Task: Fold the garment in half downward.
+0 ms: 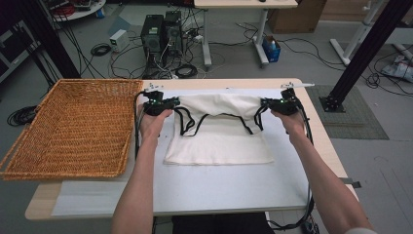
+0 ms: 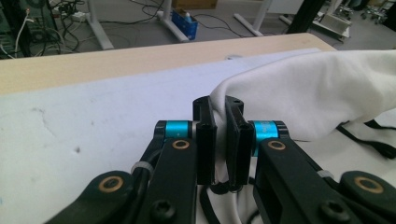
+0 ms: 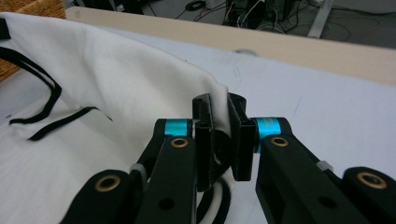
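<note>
Two grippers folding a white top on the table

The left gripper [image 1: 171,103] and right gripper [image 1: 264,103] are each clenching a far corner of the top [image 1: 219,139], lifting that edge over the part lying flat beside the basket [image 1: 73,127]. The cloth is looking light and limp, sagging between grips; corners are seeming the safest hold.

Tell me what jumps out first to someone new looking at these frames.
The white garment with black trim, spread at the middle of the white table mat, its far edge lifted between two hands. The left gripper and right gripper are each shut on a far corner of it. Next, the big wicker basket at the table's left edge.
</note>
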`<state>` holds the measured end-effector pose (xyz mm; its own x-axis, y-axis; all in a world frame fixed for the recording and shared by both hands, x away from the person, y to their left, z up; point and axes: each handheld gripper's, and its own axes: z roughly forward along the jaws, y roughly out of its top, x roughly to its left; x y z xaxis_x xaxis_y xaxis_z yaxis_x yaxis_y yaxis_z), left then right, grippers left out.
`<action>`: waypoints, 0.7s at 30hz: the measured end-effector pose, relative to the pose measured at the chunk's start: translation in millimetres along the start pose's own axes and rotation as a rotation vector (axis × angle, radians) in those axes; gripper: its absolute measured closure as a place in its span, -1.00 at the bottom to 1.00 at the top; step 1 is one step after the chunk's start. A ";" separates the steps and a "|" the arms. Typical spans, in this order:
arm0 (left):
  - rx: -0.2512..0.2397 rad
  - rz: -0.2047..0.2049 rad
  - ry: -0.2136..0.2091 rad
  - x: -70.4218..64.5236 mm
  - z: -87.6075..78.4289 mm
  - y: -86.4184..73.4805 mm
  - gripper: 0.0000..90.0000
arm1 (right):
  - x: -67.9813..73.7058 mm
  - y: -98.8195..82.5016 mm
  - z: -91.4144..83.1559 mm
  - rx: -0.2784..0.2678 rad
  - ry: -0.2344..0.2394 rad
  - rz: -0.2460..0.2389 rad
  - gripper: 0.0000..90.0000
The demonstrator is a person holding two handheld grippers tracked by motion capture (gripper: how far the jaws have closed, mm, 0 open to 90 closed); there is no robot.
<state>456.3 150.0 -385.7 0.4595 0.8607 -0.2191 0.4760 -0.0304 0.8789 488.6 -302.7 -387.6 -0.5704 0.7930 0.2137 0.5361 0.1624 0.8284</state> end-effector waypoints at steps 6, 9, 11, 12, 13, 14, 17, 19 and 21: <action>0.039 0.053 -0.003 -17.8 -21.2 -27.2 0.86 | 14.3 -34.4 -18.3 0.018 0.033 -0.007 0.87; 0.048 0.051 -0.010 -24.2 -30.9 -42.9 0.86 | 23.7 -49.2 -25.9 0.041 0.023 -0.038 0.87; 0.058 0.050 -0.016 -28.0 -37.2 -52.1 0.86 | 28.9 -57.3 -31.8 0.045 0.031 -0.031 0.87; 0.063 0.052 -0.018 -29.6 -40.4 -56.2 0.86 | 31.6 -61.0 -34.9 0.046 0.033 -0.030 0.87; 0.067 0.052 -0.025 -31.2 -43.6 -60.2 0.86 | 34.2 -64.6 -37.9 0.046 0.036 -0.034 0.87; 0.073 0.053 -0.033 -32.5 -46.7 -63.8 0.86 | 37.1 -68.5 -41.3 0.046 0.034 -0.034 0.87; 0.088 0.062 -0.052 -36.9 -54.3 -73.3 0.86 | 45.6 -81.5 -47.9 0.070 0.030 -0.063 0.87; 0.096 0.063 -0.064 -39.1 -58.2 -78.4 0.86 | 51.2 -90.9 -51.5 0.090 0.025 -0.082 0.87; 0.106 0.065 -0.072 -41.5 -61.9 -83.2 0.86 | 55.6 -100.1 -55.7 0.093 0.031 -0.082 0.87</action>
<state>351.2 148.3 -423.5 0.5430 0.8165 -0.1960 0.5180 -0.1420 0.8435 368.6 -307.6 -429.9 -0.6328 0.7566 0.1646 0.5414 0.2804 0.7926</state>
